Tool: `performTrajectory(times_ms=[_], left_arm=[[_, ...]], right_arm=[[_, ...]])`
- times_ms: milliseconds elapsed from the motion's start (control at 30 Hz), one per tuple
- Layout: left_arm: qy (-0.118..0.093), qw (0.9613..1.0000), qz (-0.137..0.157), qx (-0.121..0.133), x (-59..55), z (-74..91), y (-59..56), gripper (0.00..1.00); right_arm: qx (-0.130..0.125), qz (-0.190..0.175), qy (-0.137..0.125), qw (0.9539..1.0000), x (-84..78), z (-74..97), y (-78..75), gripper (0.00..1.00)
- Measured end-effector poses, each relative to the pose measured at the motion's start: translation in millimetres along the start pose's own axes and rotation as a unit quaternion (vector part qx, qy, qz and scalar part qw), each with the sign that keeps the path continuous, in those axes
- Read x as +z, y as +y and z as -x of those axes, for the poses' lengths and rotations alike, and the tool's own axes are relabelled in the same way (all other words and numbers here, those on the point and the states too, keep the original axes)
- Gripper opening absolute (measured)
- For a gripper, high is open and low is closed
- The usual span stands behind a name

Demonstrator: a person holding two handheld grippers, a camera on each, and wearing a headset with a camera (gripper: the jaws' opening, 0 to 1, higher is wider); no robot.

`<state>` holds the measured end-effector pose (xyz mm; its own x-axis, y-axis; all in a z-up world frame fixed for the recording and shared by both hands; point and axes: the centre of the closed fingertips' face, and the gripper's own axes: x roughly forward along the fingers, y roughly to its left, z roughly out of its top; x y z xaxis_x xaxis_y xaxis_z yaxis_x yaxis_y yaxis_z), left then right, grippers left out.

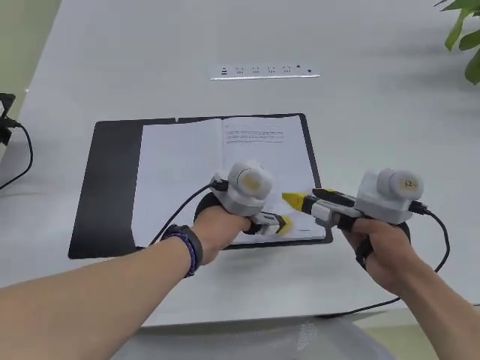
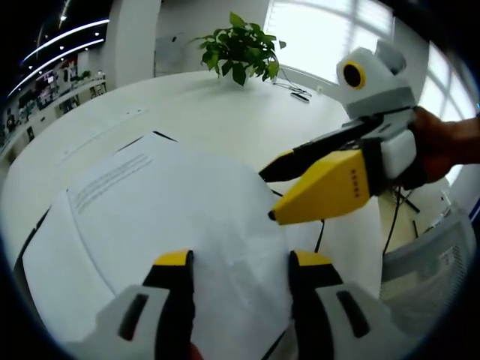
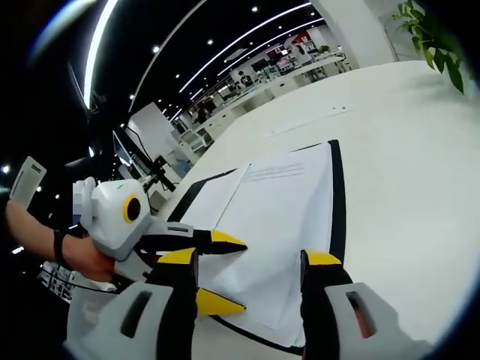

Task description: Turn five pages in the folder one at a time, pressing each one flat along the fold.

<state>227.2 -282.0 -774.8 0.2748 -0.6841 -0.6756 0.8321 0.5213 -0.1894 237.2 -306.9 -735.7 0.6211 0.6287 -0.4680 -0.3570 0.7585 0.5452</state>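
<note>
The pale, smooth desk (image 1: 375, 127) carries an open black folder (image 1: 105, 187) lying flat close to its near edge, with white pages (image 1: 180, 172) face up; the right-hand one has a few lines of print at its top. Beyond the folder, towards the far edge, a narrow socket strip (image 1: 264, 72) sits in the desk top, and a thin black cable (image 1: 31, 152) trails in over the left edge. Green leaves of a plant (image 1: 465, 37) show at the far right corner.
</note>
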Motion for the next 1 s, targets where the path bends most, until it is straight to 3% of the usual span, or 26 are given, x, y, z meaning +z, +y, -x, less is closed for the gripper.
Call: performTrajectory(times_ms=[167,367,533,700,1000], left_arm=[[0.002,0.9999,0.006,-0.012,-0.5,2.3,-3.0,0.54],[0.006,0.9994,0.007,-0.033,-1.9,5.0,-11.4,0.64],[-0.002,0.9978,0.046,-0.047,1.9,9.4,-17.1,0.73],[-0.003,0.9987,0.033,-0.039,4.1,17.5,-15.7,0.76],[-0.017,0.9995,0.016,-0.022,8.6,37.5,-8.4,0.77]], right_arm=[[0.001,0.000,0.012,0.9999,-7.0,0.7,-1.1,0.50],[-0.002,-0.023,0.005,0.9997,-9.2,5.1,-7.5,0.43],[-0.005,-0.034,0.000,0.9994,-10.9,8.4,-8.7,0.37],[-0.006,-0.056,-0.016,0.9983,-8.6,11.3,-9.6,0.33],[-0.005,-0.065,-0.040,0.9971,-2.5,16.6,-9.3,0.11]])
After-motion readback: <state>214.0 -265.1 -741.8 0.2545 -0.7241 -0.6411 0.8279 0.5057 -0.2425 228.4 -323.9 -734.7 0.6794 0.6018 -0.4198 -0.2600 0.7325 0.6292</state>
